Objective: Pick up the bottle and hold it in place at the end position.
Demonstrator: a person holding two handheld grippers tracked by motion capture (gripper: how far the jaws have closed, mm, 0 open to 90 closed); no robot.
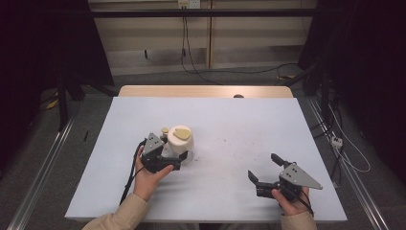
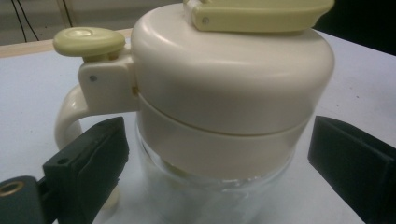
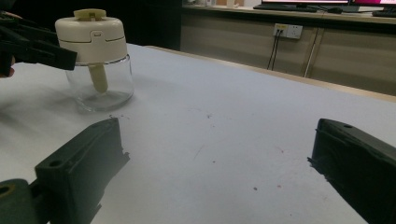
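A glass jar [image 1: 181, 143] with a cream lid, a pale yellow flip cap and a side handle stands upright left of the table's middle. My left gripper [image 1: 173, 155] is open, one jaw on each side of the jar's glass body [image 2: 210, 196], with small gaps between the pads and the glass. The yellow button [image 2: 88, 41] and the handle [image 2: 67, 116] show to the upper left in the left gripper view. My right gripper [image 1: 262, 166] is open and holds nothing near the front right. In the right gripper view the jar [image 3: 95, 60] stands far off at the upper left.
A white mat [image 1: 230, 120] covers the table, with faint dark specks [image 3: 205, 116] on it. A small dark object [image 1: 238, 96] sits at the wooden far edge. Cables [image 1: 191, 67] run over the floor behind. Metal rails [image 1: 43, 163] flank the table.
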